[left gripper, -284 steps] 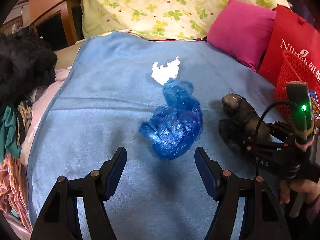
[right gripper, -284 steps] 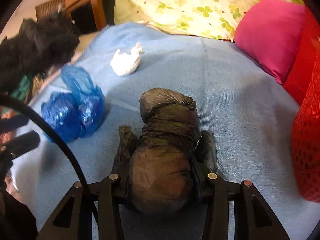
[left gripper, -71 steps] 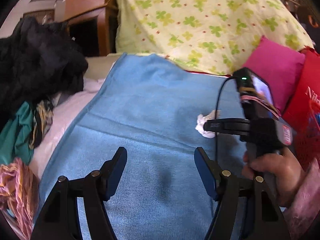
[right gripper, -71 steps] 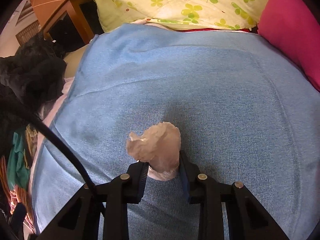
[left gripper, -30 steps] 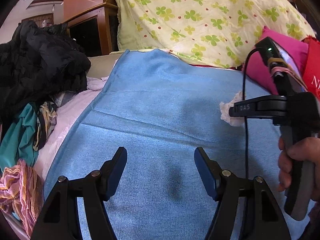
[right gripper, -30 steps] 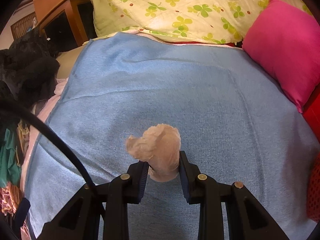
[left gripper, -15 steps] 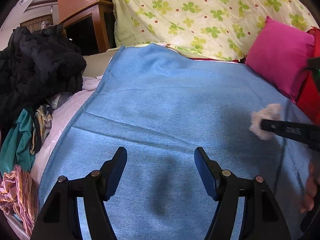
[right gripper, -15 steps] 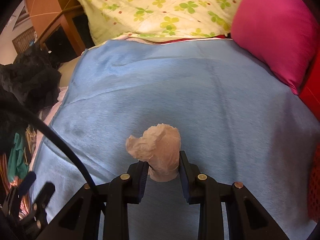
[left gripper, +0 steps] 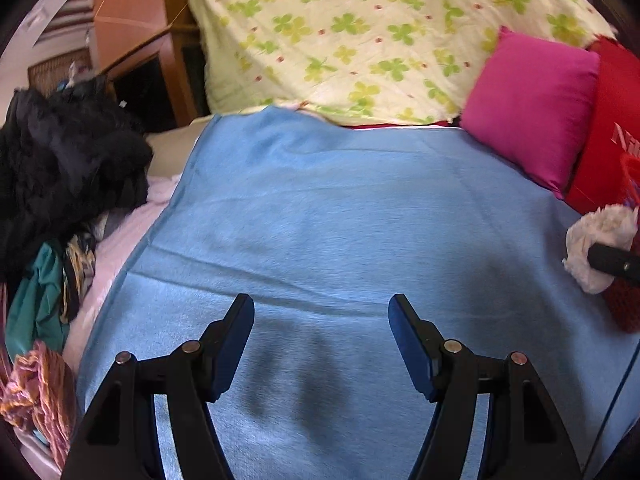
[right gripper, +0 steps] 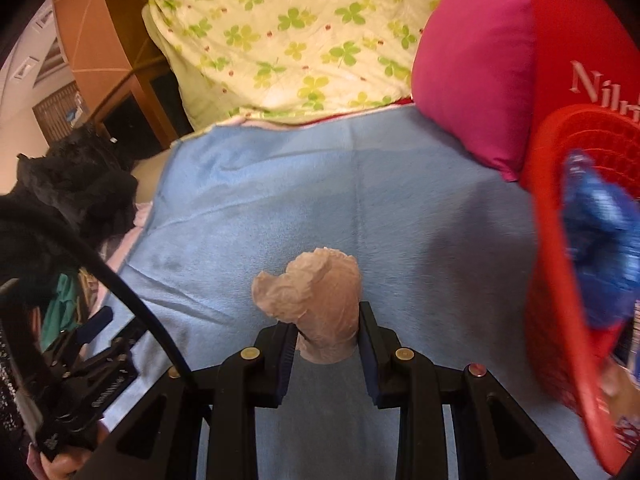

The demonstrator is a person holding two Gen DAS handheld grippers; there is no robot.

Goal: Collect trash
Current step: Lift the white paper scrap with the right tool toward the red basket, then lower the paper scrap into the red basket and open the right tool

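My right gripper (right gripper: 326, 322) is shut on a crumpled white tissue (right gripper: 316, 300) and holds it above the blue blanket (right gripper: 320, 208), just left of a red mesh basket (right gripper: 560, 280). A blue plastic bag (right gripper: 600, 232) lies inside the basket. In the left wrist view the tissue (left gripper: 596, 244) and the right gripper's tip show at the far right beside the basket (left gripper: 624, 304). My left gripper (left gripper: 322, 320) is open and empty above the blanket (left gripper: 340, 220).
A pink pillow (left gripper: 532, 104) and a red bag (right gripper: 580, 40) lie at the back right. A clover-print quilt (left gripper: 360, 32) is piled at the back. Black and coloured clothes (left gripper: 60, 168) are heaped along the left edge.
My right gripper has carried the tissue to the right, up to the red basket. The blue bag and the dark bag are gone from the blanket; the blue one now lies in the basket.
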